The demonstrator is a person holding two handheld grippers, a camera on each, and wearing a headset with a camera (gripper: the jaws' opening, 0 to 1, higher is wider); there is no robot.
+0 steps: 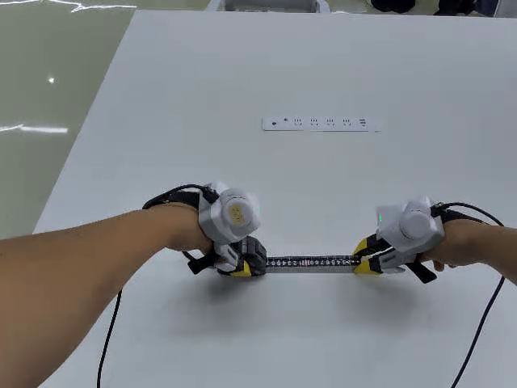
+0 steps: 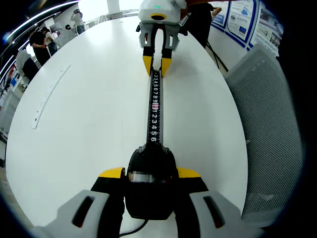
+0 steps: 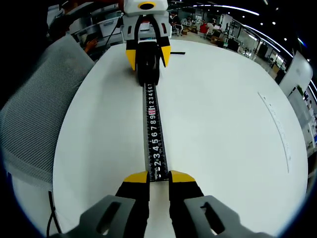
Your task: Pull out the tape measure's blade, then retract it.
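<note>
Jaws of the left gripper are closing around the black, rounded plastic tape measure case, one yellow tip pressing on each flank, so they are standing only as wide as the case itself. Jaws of the right gripper are sitting nearly shut, pinching the free end of the dark steel blade with white numerals between their yellow tips.

I am judging that the pull-out is under way, with a modest length of blade showing. To do it well, I am planning to draw the right gripper straight away from the case along the blade's own line, holding the case level so its mouth is facing the pull and the blade is not twisting or kinking. For the return, I am thinking of walking the tip back toward the case under a light pinch, not letting it snap home.

From the case, the blade is running straight to the right, low over the white bench; whether it is touching the surface I cannot tell. The right gripper is sitting at the blade's end farthest from the case. Beyond the case, well apart from it, a long white power strip is lying flat, clear of the pulling line.
</note>
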